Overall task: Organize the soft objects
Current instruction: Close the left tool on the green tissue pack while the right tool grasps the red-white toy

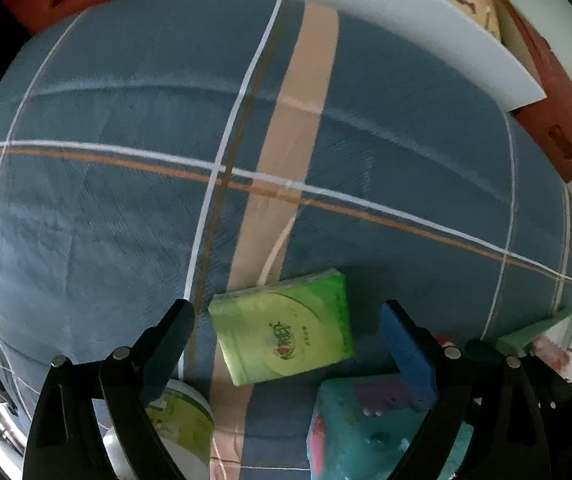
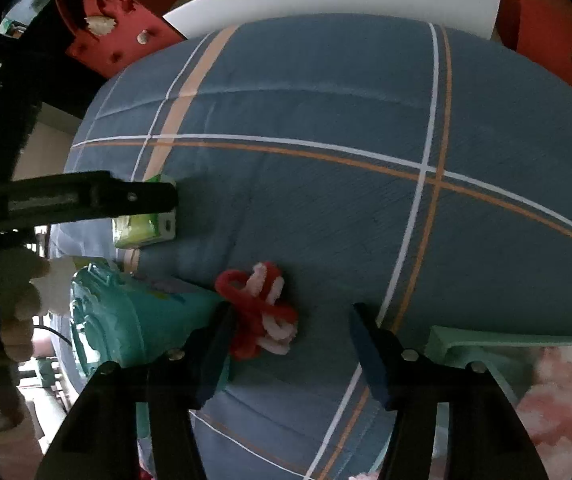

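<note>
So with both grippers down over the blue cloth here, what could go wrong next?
The right gripper has the red and pink pipe-cleaner knot hard against one finger, off centre, so closing may only nudge it. The left gripper straddles the green tissue pack close to the teal pack, which it might catch.

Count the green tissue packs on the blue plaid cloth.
1: the green tissue pack lies between the left gripper fingers, beside the teal pack. Others may be hidden below the frame.
</note>
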{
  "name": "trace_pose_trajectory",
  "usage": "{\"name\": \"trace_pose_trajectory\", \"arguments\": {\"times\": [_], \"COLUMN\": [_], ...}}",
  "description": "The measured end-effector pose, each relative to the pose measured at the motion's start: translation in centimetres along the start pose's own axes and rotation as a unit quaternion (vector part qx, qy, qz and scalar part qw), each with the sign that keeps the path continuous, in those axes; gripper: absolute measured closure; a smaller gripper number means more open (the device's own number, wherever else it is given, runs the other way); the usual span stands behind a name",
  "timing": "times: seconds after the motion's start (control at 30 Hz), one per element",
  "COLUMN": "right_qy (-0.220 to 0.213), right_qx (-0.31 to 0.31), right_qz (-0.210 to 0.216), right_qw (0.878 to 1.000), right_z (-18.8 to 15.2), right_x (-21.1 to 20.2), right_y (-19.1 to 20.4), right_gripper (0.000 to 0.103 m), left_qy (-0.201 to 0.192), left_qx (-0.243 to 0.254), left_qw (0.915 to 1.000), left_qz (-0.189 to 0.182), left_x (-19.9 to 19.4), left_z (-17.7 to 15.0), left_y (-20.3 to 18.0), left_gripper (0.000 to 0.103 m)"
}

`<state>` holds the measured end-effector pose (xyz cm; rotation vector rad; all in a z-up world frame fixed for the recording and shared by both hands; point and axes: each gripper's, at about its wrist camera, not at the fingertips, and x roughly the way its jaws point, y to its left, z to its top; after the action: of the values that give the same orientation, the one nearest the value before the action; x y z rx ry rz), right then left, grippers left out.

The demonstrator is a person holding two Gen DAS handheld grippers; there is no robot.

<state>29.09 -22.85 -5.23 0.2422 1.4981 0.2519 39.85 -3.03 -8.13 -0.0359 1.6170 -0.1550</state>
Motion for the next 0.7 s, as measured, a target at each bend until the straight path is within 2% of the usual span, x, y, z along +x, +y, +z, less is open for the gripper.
{"name": "trace_pose_trajectory", "arguments": {"times": [0.1,0.23,0.33,0.53,0.7], "right_qy": [0.001,0.001,-0.002,-0.006,-0.028], "right_qx": [0.003,0.004,0.008,-0.001,0.012], "right_qz": [0.015,0.026,0.040,0.040,0.049], "right_qw": [1.000,1.000,0.999,0.999,0.998], "right_z": [0.0,0.0,0.1,0.0,-0.7], "right_x": [0.1,0.2,0.1,0.2,-1.9], "right_y": [-0.1,-0.2,-0.5,0.3,-0.6], "right_gripper": [0.052,0.059,0.071,0.074,0.075], "left_qy": [0.001,-0.012,-0.022,-0.042,-0.074], "left_qx": [-0.006,-0.004,-0.009,-0.014,-0.022], "left_qw": [1.0000,0.9999,0.9997,0.9990,0.9970], "left_qz": [-0.004,0.001,-0.010,-0.008,-0.009], "left_x": [0.5,0.2,0.0,-0.6,-2.7], "left_z": [0.2,-0.1,0.0,-0.6,-2.2], "left_y": [0.6,1.4,2.3,2.8,2.9], "left_gripper": [0.015,0.035,0.035,0.036,0.036]}}
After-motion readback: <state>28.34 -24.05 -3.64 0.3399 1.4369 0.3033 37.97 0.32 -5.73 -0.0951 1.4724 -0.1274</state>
